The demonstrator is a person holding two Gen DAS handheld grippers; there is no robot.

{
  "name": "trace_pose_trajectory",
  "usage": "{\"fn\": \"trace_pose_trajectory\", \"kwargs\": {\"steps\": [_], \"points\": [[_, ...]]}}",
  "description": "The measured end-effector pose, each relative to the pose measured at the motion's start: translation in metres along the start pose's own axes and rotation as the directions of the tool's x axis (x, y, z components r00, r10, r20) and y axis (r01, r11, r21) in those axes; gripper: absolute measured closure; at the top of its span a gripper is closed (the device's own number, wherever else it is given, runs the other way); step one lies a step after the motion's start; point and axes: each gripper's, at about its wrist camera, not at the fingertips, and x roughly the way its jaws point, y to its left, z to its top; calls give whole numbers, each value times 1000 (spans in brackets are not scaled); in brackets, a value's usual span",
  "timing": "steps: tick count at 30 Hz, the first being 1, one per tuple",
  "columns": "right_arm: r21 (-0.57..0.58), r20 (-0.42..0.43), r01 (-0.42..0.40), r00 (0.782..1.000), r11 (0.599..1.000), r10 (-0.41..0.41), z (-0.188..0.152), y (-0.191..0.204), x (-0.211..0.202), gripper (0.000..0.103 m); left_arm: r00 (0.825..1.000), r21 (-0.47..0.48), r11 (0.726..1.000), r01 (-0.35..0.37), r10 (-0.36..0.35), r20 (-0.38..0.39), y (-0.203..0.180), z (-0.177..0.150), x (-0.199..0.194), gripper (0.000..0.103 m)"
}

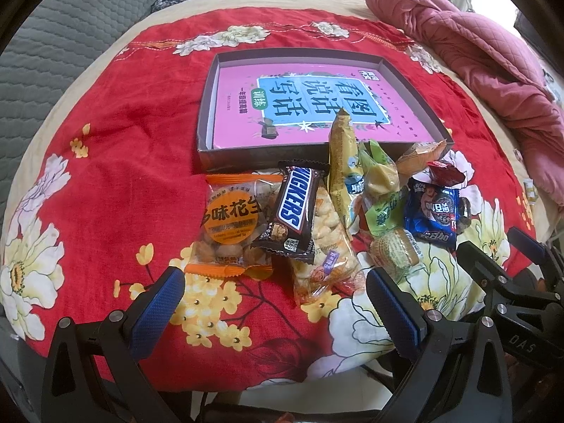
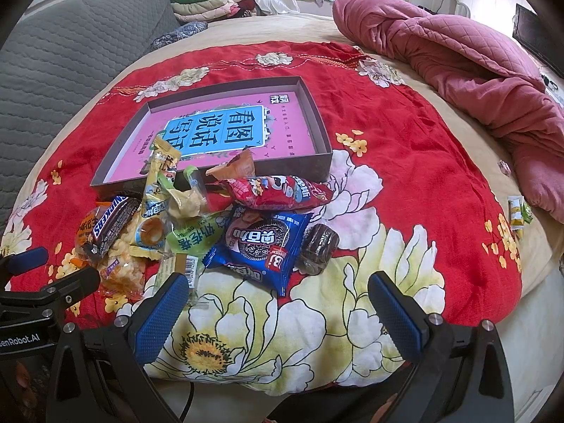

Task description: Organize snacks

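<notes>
A heap of several wrapped snacks lies on the red flowered cloth in front of a shallow dark box lined with a pink printed sheet. In the heap I see a Snickers bar, an orange peanut bag, a blue cookie pack and a yellow stick pack. The right wrist view shows the box, Snickers bar, blue cookie pack, a red pack and a dark round cake. My left gripper is open just short of the heap. My right gripper is open in front of the blue pack, holding nothing.
A crumpled pink quilt lies at the back right of the bed. Grey padded cushions line the left side. Two small loose packets sit near the bed's right edge. Folded clothes are stacked at the back.
</notes>
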Motion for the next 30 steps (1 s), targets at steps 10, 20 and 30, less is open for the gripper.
{"fn": "trace_pose_trajectory", "kwargs": {"steps": [10,20,30], "points": [[8,-1,-8,1000,1000,8,1,-2,0,1,1000,-11,1000,29,-29,-9,5,2,1,1],[49,-9,-33,999,998,33,2,-8,2,1,999,-99,994,42,-44,-21,42,5,4,1],[137,-26,-50,998,989,54,5,-24,9,1,998,-124,991,59,-63,-30,50,11,11,1]]}}
